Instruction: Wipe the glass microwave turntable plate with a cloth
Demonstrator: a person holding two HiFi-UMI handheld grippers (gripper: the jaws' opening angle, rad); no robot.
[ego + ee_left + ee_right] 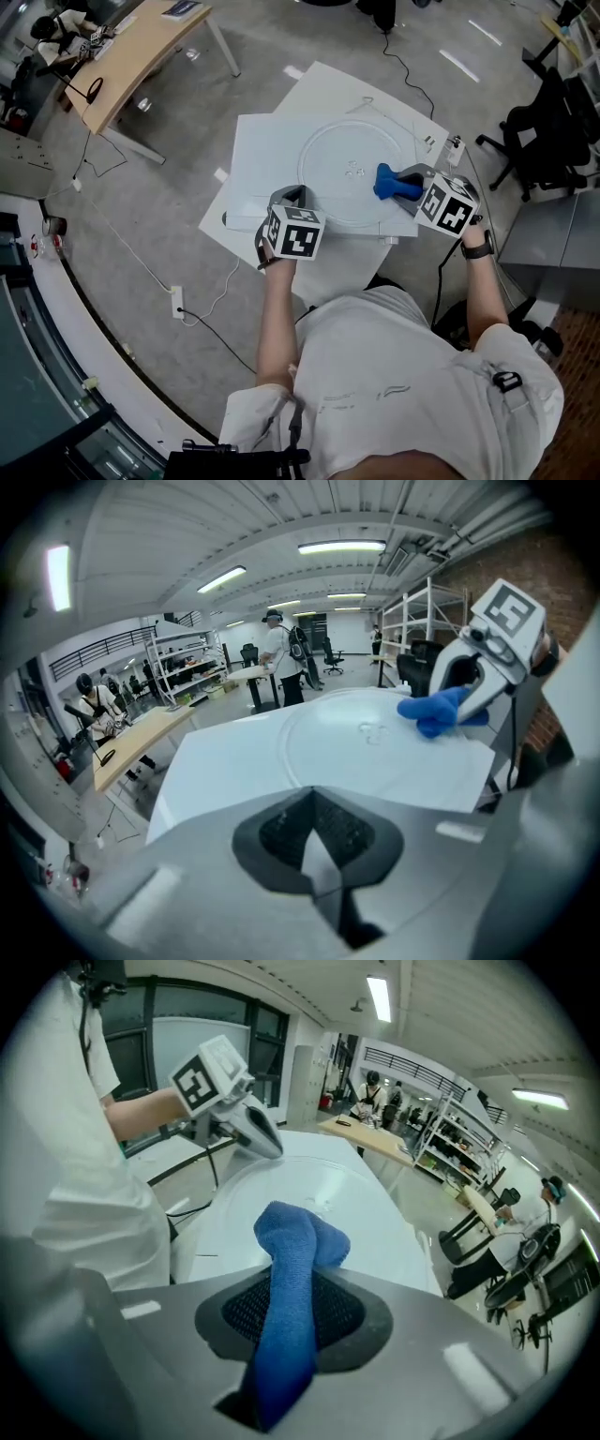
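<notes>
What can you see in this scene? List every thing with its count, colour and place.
plate: one, clear glass, round, middle of the table
cloth: one, blue, on the plate's right side
table: one, white, in front of the person
desk: one, tan wood, upper left
chair: at least one, black, far right
power strip: one, white, on the floor at left
left gripper: one, grey, jaws together at the plate's near rim
right gripper: one, grey, clamped on the cloth
shirt: one, white, on the person

white tee (394, 375) | blk watch (480, 249) R wrist | L gripper (292, 197), R gripper (405, 181): grey, b/w marker cubes (300, 234)
</notes>
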